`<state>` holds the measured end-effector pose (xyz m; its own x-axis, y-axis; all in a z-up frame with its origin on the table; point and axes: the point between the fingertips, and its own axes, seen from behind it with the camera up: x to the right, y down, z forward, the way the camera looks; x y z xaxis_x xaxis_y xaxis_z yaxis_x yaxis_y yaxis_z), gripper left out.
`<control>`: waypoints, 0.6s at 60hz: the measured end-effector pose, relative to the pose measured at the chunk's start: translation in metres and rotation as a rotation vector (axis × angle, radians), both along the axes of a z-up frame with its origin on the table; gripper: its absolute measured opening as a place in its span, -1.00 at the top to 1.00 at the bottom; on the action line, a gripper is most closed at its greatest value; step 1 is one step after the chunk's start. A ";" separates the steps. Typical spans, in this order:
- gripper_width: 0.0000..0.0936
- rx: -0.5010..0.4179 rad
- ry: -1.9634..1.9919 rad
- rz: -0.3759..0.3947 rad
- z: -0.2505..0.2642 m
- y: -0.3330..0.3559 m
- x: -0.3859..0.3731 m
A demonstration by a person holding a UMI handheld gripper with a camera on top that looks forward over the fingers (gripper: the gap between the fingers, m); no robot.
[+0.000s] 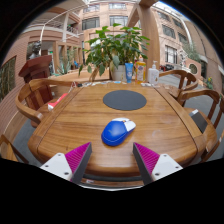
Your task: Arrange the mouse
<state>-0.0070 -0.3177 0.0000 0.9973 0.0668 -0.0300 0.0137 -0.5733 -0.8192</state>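
Observation:
A blue and white computer mouse (117,131) lies on the round wooden table (70,120), just ahead of my fingers and slightly left of their midline. A dark round mouse mat (124,100) lies beyond it toward the table's middle. My gripper (112,158) is open and empty, with the pink pads (76,157) spread wide above the table's near edge. Nothing is between the fingers.
A potted plant (115,45) and several bottles (140,71) stand at the table's far side. A red and white item (57,100) lies at the left edge. Wooden chairs (30,95) ring the table. A building (170,40) rises behind.

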 end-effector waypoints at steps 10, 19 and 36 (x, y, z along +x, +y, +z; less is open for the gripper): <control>-0.83 -0.002 0.005 -0.035 -0.008 0.052 -0.005; -0.70 -0.004 -0.020 -0.057 -0.011 0.086 -0.008; 0.09 0.019 -0.073 -0.089 -0.010 0.106 -0.003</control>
